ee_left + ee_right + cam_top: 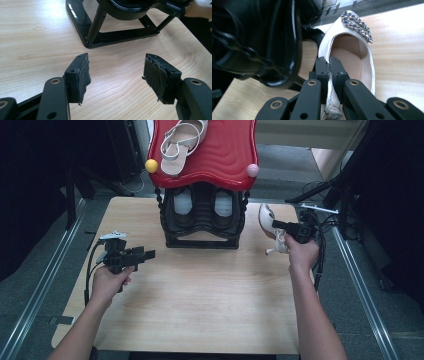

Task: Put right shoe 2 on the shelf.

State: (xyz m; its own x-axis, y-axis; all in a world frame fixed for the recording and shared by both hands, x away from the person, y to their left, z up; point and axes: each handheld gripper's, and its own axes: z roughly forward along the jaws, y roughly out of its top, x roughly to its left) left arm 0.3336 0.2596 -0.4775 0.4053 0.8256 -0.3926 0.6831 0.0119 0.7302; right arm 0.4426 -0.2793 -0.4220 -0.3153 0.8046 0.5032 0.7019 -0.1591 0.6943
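Right gripper [329, 67] pinches a white jewelled high-heel shoe [352, 55] by its rim beside the black shoe rack [202, 215]; left gripper [116, 75] stands spread.

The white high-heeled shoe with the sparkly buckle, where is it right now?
The white shoe sits at the table's right side in the high view, pinched by its rim in the right tool, just right of the black shoe rack.

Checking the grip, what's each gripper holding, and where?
Right gripper pinches the white jewelled high-heel shoe by its side rim. Left gripper holds nothing.
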